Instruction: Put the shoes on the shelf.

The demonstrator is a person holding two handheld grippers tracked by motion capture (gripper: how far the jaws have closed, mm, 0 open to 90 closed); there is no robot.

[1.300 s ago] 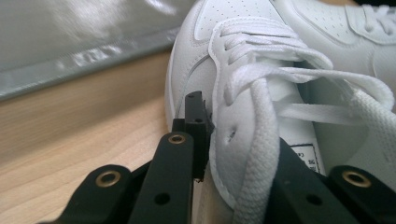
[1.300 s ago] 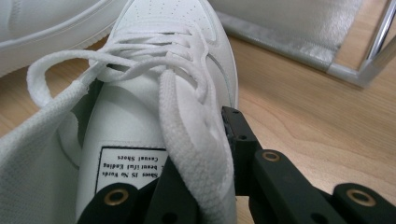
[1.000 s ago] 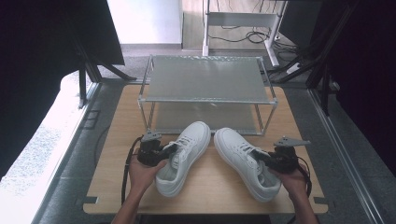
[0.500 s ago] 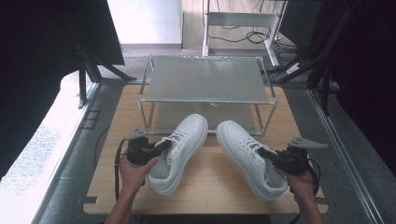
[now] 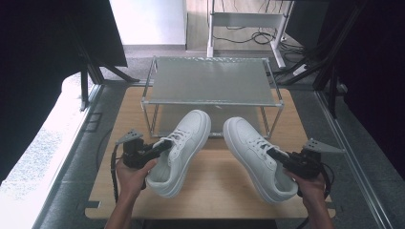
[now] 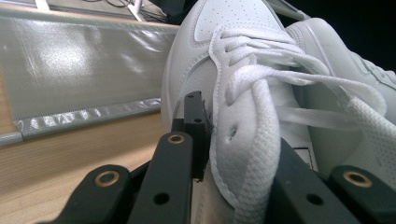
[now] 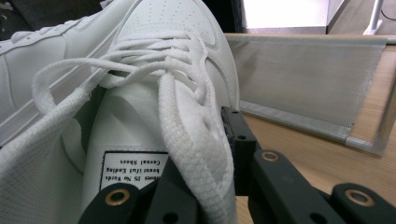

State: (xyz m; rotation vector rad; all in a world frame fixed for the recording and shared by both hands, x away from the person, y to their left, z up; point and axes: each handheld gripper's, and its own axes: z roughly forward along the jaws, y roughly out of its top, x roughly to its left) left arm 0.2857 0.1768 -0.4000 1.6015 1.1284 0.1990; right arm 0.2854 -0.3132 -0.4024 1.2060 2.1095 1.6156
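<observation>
Two white lace-up sneakers lie on the wooden table (image 5: 215, 191), toes pointing at the rack. My left gripper (image 5: 160, 148) is shut on the left sneaker (image 5: 184, 143) at its lace-side edge. In the left gripper view, one jaw of that gripper (image 6: 233, 144) presses the outside of the left sneaker (image 6: 233, 70) and the other is hidden inside. My right gripper (image 5: 274, 155) is shut on the right sneaker (image 5: 253, 152) in the same way. In the right gripper view, this gripper (image 7: 205, 158) pinches the eyelet flap of the right sneaker (image 7: 159, 56) beside the tongue label.
A two-tier metal rack (image 5: 212, 81) with mesh shelves stands at the table's far half, its lower shelf just past the toes. Cables and a white frame (image 5: 243, 21) lie on the floor behind. Dark screens flank the table.
Both hands have drawn slightly outward with their sneakers, so the toes sit a little farther apart. Both grips have stayed shut.
</observation>
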